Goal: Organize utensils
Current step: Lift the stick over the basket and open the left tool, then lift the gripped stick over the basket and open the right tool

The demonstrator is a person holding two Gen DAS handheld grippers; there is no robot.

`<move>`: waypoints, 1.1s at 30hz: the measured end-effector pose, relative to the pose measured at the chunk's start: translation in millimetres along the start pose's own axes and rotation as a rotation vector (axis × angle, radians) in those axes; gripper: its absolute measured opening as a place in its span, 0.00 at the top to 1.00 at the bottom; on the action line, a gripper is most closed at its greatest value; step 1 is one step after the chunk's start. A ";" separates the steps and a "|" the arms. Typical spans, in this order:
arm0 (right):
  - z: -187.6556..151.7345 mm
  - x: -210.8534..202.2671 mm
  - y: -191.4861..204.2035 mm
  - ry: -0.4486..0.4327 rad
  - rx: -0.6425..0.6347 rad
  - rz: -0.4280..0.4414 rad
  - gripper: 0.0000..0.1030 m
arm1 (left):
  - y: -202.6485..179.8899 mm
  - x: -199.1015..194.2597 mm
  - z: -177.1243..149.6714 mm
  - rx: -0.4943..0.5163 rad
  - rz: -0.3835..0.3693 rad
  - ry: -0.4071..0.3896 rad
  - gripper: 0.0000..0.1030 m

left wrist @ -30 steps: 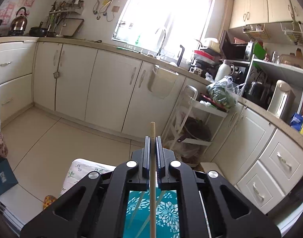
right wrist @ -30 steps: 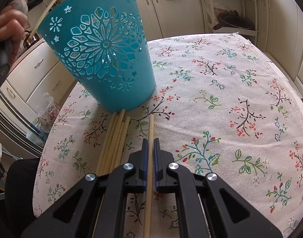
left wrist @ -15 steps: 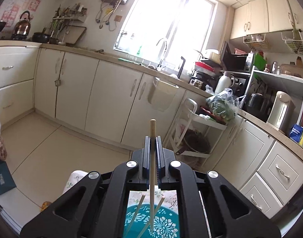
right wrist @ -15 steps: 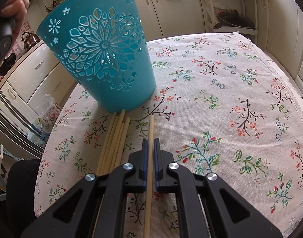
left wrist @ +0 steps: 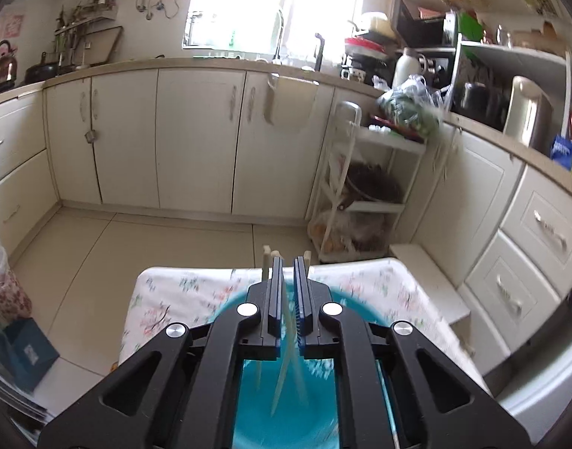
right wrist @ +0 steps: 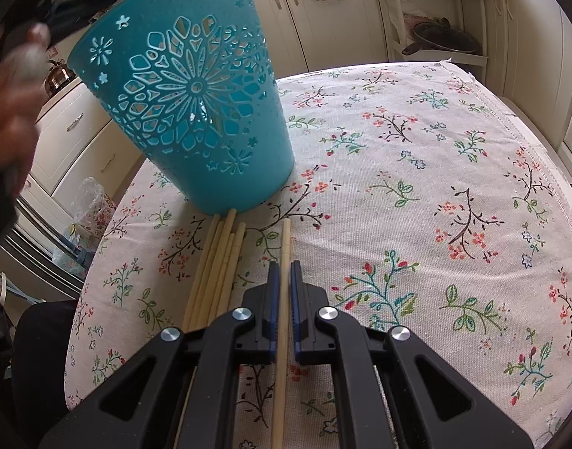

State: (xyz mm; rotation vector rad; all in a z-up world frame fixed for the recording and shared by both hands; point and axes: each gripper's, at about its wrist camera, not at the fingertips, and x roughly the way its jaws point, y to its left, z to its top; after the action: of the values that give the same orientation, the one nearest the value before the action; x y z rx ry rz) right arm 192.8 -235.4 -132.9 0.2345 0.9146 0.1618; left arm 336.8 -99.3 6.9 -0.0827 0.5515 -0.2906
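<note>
Above teal basket (left wrist: 248, 404), left hand-held gripper (left wrist: 289, 262) opening, nothing between; right hand-held gripper (right wrist: 285, 265) clamps chopstick (right wrist: 285, 239).

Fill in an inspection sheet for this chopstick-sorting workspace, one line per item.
Surface: floral tablecloth, spread over the table.
Job's things: teal bin standing, sorted chopsticks inside; loose chopsticks lie at its base.
Clutter: nothing seen on the table.
Grippers: left gripper above the bin, jaws opening, nothing between them; right gripper shut on single chopstick.
Cables: cords hang on the far wall.
Surroundings: kitchen cabinets, kettle, shelf rack.
</note>
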 end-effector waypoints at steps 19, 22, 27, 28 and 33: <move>-8.4 -10.0 8.2 -0.007 -0.044 -0.040 0.95 | 101.9 -52.9 -148.6 -0.129 0.128 0.220 0.43; -9.6 -20.6 -8.6 -0.018 0.066 0.046 0.95 | 102.4 -49.4 -155.9 -0.119 0.115 0.237 0.43; -7.2 -43.6 -21.3 -0.099 0.197 0.188 0.95 | 103.3 -43.2 -159.7 -0.138 0.107 0.270 0.43; -5.1 -50.1 -21.0 -0.120 0.206 0.204 0.95 | 104.5 -43.2 -160.4 -0.139 0.109 0.269 0.43; 19.1 -95.1 -6.4 -0.264 0.193 0.267 0.95 | 106.0 -37.4 -164.1 -0.167 0.103 0.309 0.41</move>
State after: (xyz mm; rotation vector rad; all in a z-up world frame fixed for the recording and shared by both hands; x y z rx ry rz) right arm 151.2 -266.7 -50.7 0.5450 0.6328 0.2827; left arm 246.4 13.0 -130.1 -0.1720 0.8840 -0.1565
